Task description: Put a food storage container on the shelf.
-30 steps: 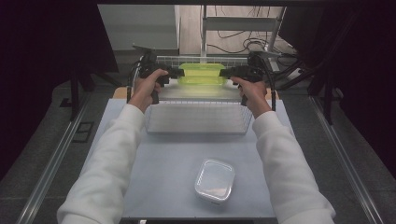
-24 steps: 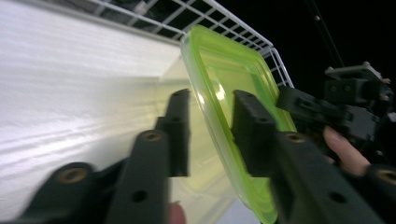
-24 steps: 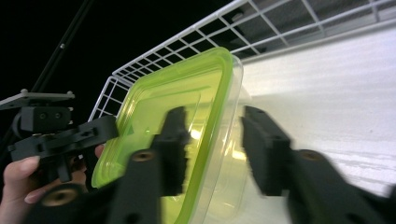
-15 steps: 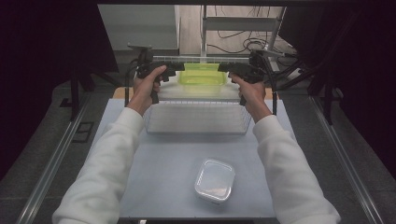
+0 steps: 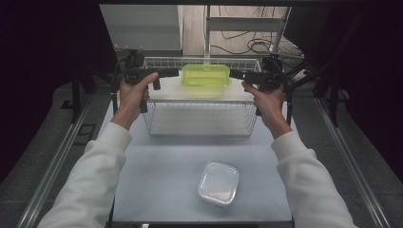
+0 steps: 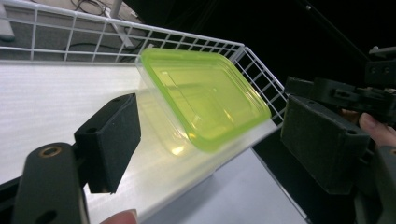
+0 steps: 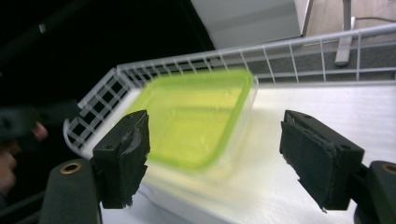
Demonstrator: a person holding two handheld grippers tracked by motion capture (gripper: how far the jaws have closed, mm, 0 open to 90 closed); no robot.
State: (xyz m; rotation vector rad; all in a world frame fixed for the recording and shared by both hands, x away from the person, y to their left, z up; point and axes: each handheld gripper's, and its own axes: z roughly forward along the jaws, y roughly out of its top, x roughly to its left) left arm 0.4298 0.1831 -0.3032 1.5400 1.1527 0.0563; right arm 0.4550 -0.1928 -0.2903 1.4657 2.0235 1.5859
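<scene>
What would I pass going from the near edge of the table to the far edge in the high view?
Clear lidded container → wire basket → green-lidded container resting in the basket's far part, with an open claw on each side of it.

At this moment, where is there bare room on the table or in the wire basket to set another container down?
The white wire basket is bare across its near half. The green-lidded clear plastic container takes up the middle of its far side, flanked by the open left gripper and right gripper. The grey tabletop is free left of the clear lidded container.
</scene>
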